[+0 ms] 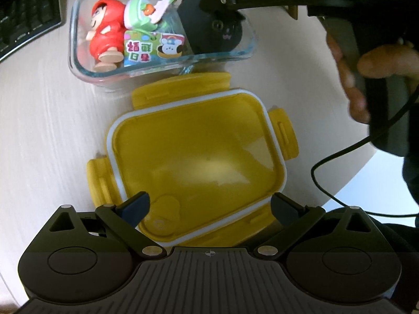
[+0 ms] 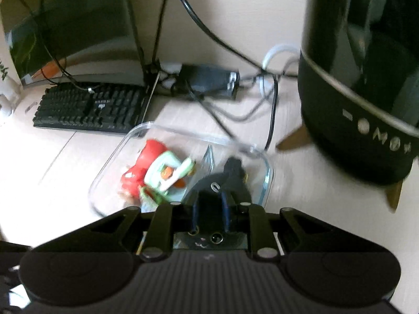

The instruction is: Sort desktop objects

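A: Where are the toys at this moment?

B: In the clear glass container on the pale counter, near the black keyboard; a red-hooded figurine lies at one end, a green and white toy and a printed packet sit in the middle, and a black plush cat fills the other end.

A: And the right tool?

B: The right tool reaches down into that end of the container; its jaws stand narrowly apart with the black plush cat between them, the pads pressing on it; the cat's face shows just under the fingers; this view is blurred.

A: The left one?

B: The left tool hangs with its jaws wide apart and nothing between them, above the yellow lid; the lid lies inside-up on the counter, white seal around its rim, just beside the glass container.

A: Anything else nearby?

B: A monitor behind the keyboard, tangled cables, and a tall black appliance on wooden legs.
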Demonstrator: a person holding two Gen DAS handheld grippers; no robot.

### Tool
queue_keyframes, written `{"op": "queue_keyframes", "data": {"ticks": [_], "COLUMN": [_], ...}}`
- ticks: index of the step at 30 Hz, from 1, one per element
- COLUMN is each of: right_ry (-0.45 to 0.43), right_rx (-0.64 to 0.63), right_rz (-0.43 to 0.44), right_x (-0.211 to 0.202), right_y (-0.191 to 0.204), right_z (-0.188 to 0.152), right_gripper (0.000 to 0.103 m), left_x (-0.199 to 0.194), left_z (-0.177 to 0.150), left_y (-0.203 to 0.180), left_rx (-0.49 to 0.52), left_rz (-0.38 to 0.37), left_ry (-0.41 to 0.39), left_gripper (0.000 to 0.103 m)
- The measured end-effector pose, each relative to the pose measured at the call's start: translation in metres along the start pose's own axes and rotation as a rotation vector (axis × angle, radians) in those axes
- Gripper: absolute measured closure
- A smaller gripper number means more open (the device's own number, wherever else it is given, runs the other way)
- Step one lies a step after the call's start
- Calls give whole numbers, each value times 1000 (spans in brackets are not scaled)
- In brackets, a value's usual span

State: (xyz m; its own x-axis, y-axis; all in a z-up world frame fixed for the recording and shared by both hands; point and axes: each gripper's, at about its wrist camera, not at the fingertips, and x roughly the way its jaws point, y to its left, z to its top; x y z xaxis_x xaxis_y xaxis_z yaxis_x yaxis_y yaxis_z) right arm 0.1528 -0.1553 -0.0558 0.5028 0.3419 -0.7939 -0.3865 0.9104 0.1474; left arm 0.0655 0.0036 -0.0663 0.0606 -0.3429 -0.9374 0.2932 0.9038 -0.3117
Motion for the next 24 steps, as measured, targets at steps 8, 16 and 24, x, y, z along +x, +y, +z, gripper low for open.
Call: {"op": "queue_keyframes", "data": {"ticks": [8, 16, 24], "right_ry": [93, 152, 108], "right_rx": [115, 139, 95], "right_rz": [83, 72, 112], "right_x": [-21, 3, -28], "right_y": [-13, -12, -8], "right_z": [12, -7, 10], "right_gripper": [78, 79, 63], "left_x": [-4, -4, -12], "left_z": [-5, -4, -8], "left_y": [12, 12, 3], "left_rx": [-40, -48, -8], "left_rz": [15, 9, 3], "left_ry": [-8, -4, -18], "left_gripper": [2, 2, 2]}}
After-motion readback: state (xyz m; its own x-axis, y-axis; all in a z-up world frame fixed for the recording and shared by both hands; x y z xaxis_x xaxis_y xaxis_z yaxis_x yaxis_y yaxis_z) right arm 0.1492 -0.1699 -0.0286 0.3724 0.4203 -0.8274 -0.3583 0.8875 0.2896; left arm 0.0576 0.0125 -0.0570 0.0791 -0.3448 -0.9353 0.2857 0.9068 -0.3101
